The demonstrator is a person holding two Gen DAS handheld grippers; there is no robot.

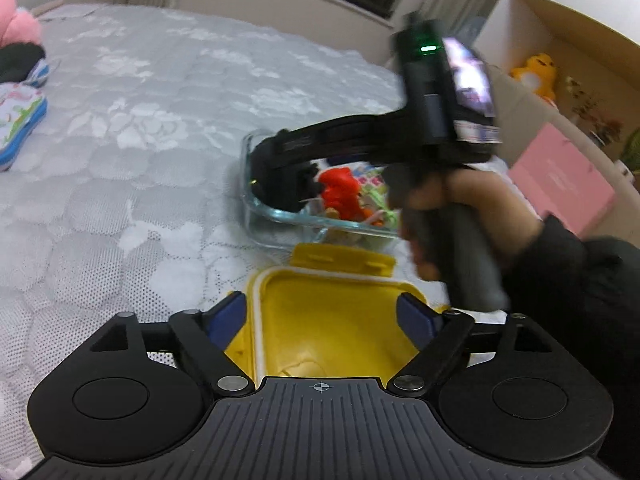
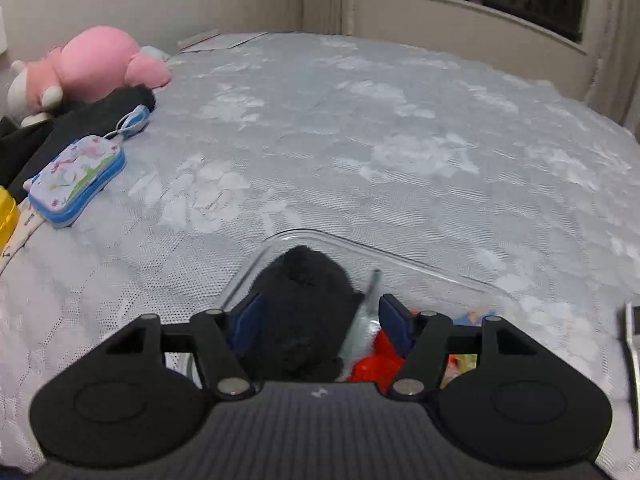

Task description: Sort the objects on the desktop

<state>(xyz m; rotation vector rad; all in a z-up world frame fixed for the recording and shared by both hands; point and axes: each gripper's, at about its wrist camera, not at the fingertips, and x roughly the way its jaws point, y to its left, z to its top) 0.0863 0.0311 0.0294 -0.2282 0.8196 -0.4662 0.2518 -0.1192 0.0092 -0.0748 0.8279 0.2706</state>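
Now, my left claw (image 1: 320, 316) spread above yellow lid (image 1: 332, 320), nothing gripped | my right claw (image 2: 320, 320) spread over glass dish (image 2: 400, 258), black cloth (image 2: 304, 312) between fingers, unpinched | red toy (image 1: 340, 194) inside dish

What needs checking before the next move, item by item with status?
1. Left gripper open, nothing pinched: ok; its fingers straddle the yellow lid.
2. Right gripper open: ok; the black fabric item lies between its fingers, contact cannot tell.
3. Glass container upright on the bed: ok.
4. Red toy inside the container: ok.
5. Lid clear of the container rim: ok, it lies just in front.
6. Floral pouch sorted: not ok, it lies on the bed by the pink plush.
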